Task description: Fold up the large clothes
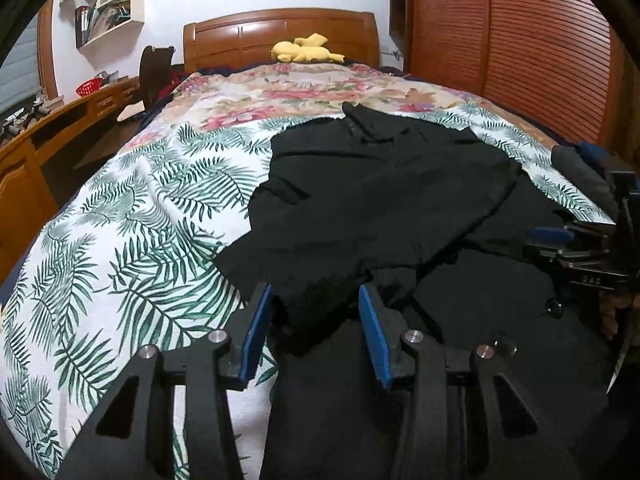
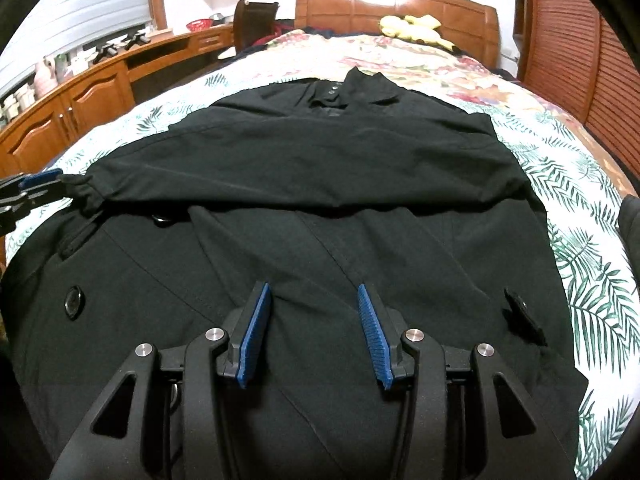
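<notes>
Hovering over the black coat (image 2: 320,184), which is lying flat on the bed (image 2: 580,264) for folding, both claws are gaping empty: left claw (image 1: 316,316), right claw (image 2: 316,312).

1. Leaf-print bedspread (image 1: 132,240) left of the black coat (image 2: 320,184): bare, clear to pass.
2. Right edge: dark clothes pile (image 1: 580,168) blocks.
3. Headboard end: yellow plush toy (image 1: 304,50), well apart.

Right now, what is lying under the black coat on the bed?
Under the black coat is the palm-leaf bedsheet, seen all around it. Anything between coat and sheet is covered and cannot be seen.
</notes>
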Demonstrator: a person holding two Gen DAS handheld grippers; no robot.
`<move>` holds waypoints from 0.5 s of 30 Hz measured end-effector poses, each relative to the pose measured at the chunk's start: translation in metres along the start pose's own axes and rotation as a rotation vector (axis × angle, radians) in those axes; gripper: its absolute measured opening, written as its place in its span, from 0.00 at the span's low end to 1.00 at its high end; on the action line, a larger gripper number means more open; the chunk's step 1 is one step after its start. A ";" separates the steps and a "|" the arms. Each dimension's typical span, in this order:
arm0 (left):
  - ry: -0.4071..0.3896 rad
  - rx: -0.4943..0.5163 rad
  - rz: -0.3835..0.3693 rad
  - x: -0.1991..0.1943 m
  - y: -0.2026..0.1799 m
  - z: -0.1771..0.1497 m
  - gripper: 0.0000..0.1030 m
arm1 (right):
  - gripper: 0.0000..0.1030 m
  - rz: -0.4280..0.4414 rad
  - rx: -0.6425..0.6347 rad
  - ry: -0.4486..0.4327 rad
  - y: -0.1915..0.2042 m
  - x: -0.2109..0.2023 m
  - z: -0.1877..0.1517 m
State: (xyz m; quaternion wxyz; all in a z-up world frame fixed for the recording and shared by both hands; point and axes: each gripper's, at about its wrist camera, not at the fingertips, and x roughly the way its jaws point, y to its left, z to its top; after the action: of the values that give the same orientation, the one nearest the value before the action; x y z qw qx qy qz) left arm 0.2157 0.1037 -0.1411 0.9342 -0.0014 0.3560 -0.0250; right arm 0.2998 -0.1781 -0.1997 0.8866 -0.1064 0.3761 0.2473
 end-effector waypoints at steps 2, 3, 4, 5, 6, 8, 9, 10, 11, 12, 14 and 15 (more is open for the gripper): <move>0.011 -0.002 -0.003 0.004 0.000 -0.001 0.42 | 0.45 -0.003 -0.001 -0.001 0.001 0.001 0.000; 0.012 -0.002 -0.006 0.006 0.000 -0.002 0.42 | 0.45 -0.005 -0.002 0.000 0.001 0.001 0.000; 0.012 0.000 -0.008 0.007 -0.001 -0.002 0.42 | 0.45 -0.004 -0.002 -0.001 0.001 0.000 0.000; 0.012 0.003 -0.009 0.007 -0.002 -0.002 0.41 | 0.45 -0.009 -0.003 -0.001 0.001 0.000 0.000; 0.013 0.005 -0.007 0.008 -0.003 -0.002 0.31 | 0.45 -0.013 -0.002 -0.002 0.002 -0.001 0.000; 0.014 0.005 -0.016 0.007 -0.004 -0.001 0.18 | 0.45 -0.029 0.008 0.006 0.001 -0.004 0.000; 0.010 0.001 -0.037 0.006 -0.003 0.000 0.08 | 0.45 -0.049 0.032 0.006 0.000 -0.009 0.001; 0.003 -0.004 -0.060 0.004 -0.004 0.001 0.04 | 0.45 -0.051 0.050 0.000 -0.002 -0.013 0.002; -0.007 -0.010 -0.064 0.001 -0.004 0.002 0.03 | 0.45 -0.041 0.065 -0.012 -0.002 -0.020 0.002; -0.016 -0.014 -0.061 -0.003 -0.006 0.003 0.03 | 0.45 -0.038 0.071 -0.023 0.000 -0.026 0.003; -0.043 0.013 -0.065 -0.016 -0.015 0.006 0.02 | 0.45 -0.036 0.063 -0.056 0.003 -0.041 0.003; -0.050 0.024 -0.064 -0.021 -0.019 0.007 0.02 | 0.45 -0.032 0.049 -0.077 0.005 -0.052 0.002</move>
State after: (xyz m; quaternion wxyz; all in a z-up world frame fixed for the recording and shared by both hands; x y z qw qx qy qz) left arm 0.2035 0.0858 -0.1214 0.9414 -0.0022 0.3321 -0.0591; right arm 0.2676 -0.1912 -0.1607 0.9065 -0.0810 0.3461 0.2276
